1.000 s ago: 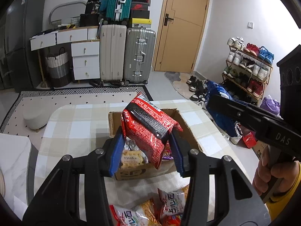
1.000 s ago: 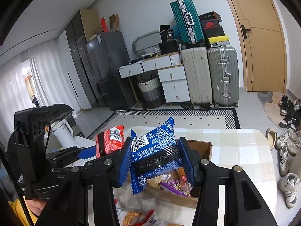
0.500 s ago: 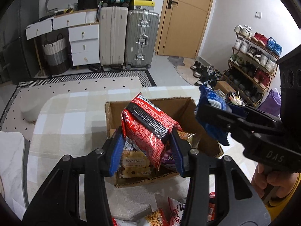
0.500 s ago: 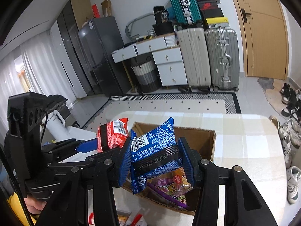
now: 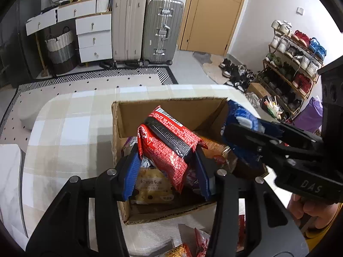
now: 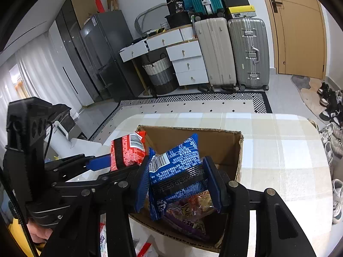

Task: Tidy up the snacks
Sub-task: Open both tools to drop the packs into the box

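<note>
The red snack packet (image 5: 169,147) is pinched between the blue pads of the left gripper (image 5: 166,167), and it hangs tilted over the open cardboard box (image 5: 171,109). The blue snack packet (image 6: 175,169) is pinched in the same way by the right gripper (image 6: 178,184), over the same box and on the right side of the red one. Both packets are above the rim and do not rest on the snacks inside.

Inside the box there are a yellow biscuit packet (image 5: 152,186), an orange packet (image 5: 214,147) and a purple snack bag (image 6: 188,214). The box stands on a table with a checked beige cloth (image 5: 64,132). Some more loose snack packets (image 5: 193,244) lie on the cloth near the front wall of the box.

Behind the table, two suitcases (image 5: 148,25) stand beside a white drawer unit (image 5: 94,38), and a shoe rack (image 5: 293,64) is at the right wall.
</note>
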A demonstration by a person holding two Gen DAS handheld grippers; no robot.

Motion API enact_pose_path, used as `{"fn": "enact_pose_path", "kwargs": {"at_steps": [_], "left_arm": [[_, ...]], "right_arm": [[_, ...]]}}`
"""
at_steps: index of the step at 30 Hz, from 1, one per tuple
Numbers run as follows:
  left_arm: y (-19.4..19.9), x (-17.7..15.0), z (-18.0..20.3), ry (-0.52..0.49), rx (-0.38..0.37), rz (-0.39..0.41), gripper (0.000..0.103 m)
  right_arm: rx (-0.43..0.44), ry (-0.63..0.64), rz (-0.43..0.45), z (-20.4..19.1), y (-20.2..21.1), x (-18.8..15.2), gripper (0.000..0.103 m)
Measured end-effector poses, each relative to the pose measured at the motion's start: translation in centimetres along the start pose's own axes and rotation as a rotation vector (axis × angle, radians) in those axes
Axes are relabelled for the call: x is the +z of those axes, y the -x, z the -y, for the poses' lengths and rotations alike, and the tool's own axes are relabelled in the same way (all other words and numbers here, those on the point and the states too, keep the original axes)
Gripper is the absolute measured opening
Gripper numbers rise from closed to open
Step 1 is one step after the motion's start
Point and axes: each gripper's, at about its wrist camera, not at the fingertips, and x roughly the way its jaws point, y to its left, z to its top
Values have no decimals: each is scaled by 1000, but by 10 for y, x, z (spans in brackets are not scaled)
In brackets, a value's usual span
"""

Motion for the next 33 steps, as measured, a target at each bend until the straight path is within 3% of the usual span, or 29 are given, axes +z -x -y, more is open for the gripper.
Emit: {"fn": "enact_pose_path", "kwargs": {"at_steps": [4,7,11,13,19,23,33], "left_arm": [[-17,-3,-11,25,-14,-8,45],[-19,-7,-19,21,-11,-1,59],[-12,-8,-22,20,17,35,64],[-6,-14,-24,30,8,47,72],[13,-27,-27,29,24,74,75],[48,-51,-17,22,41,77,78],[84,-59,-14,9,59,80,78]], "right_arm": [[-1,2,-1,0,-1,0,49],[-2,2,-2,0,-2,-1,49],[-4,6,-5,0,-2,0,49],[-8,8,-5,0,-2,0,49],[-15,5,-40,-2,-11,-3,49],[-25,2,-77,-4,-21,-5,49],[-54,41,-61,-17,-12,-3,54]]}}
